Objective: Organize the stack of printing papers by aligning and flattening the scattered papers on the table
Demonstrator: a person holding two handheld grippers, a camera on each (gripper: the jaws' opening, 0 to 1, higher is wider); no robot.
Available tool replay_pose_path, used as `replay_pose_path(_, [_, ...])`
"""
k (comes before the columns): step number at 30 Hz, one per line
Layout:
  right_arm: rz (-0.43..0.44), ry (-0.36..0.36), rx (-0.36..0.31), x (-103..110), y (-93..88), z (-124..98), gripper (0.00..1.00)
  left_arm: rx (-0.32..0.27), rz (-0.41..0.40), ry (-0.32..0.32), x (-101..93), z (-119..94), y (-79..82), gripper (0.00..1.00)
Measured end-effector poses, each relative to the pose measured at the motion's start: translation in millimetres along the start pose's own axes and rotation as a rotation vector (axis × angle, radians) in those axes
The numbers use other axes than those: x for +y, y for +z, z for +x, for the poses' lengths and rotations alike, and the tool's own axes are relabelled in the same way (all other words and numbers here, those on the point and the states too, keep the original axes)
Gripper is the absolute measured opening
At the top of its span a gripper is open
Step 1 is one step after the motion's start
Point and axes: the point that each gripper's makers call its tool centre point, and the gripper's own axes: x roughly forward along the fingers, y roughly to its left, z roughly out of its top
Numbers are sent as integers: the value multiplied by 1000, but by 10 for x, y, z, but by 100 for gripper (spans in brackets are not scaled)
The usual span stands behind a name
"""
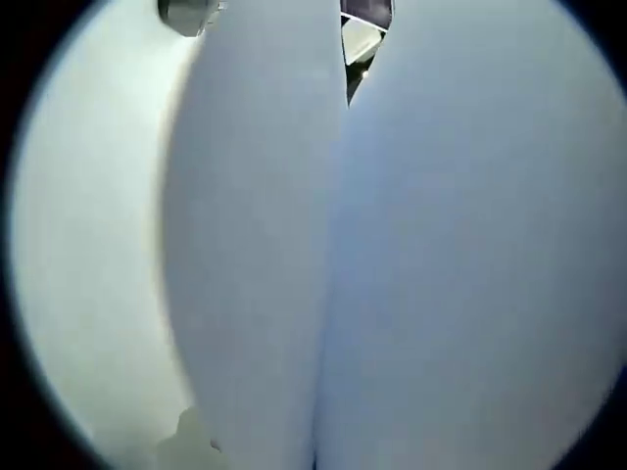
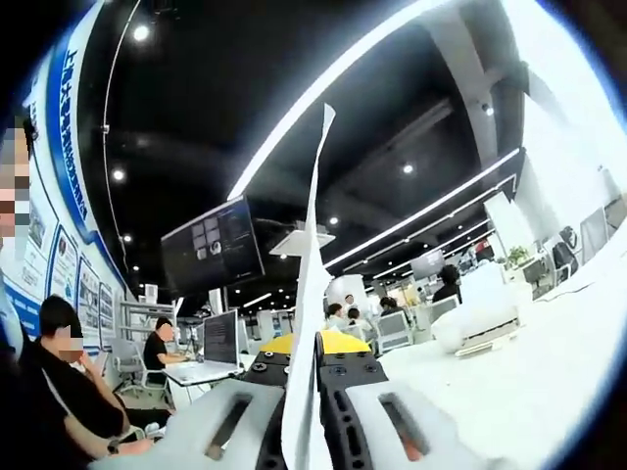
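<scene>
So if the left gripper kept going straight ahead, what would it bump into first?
Most likely paper. Two curved white sheets sit right up against the left gripper view, blurry from being so close, so it would press into them almost at once. What lies behind them is hidden, apart from a thin dark gap near the top.

White table (image 2: 549, 372), white box (image 2: 477, 321) on top

The papers (image 1: 441, 274) in the left gripper view are white, matt and smooth, bowing in soft curves without a crease. In the right gripper view one thin sheet (image 2: 309, 323) stands edge-on, clamped between the right tongs (image 2: 302, 421), whose jaws look like pale matt plastic with black ribbed inner faces (probably rubber). The bench (image 2: 529, 372) is white and smooth, faintly glossy.
</scene>
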Motion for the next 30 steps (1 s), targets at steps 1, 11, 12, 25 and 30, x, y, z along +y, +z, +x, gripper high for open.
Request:
replay_pose_path(1, [1,2,0,7,-2,1,0,0,0,-1,-1,0,0,13])
replay_pose_path(11, [9,24,4,101,-18,41,0,-2,1,-8,-11,0,0,16])
replay_pose_path(12, [9,27,6,113,-28,47,0,-2,2,-8,-11,1,0,17])
replay_pose_path(25, [62,61,41,254,-274,166,0,-4,3,-7,-15,4,-1,18])
replay_pose_path(30, [93,81,53,337,-344,207,0,-4,5,-9,-20,3,-1,18])
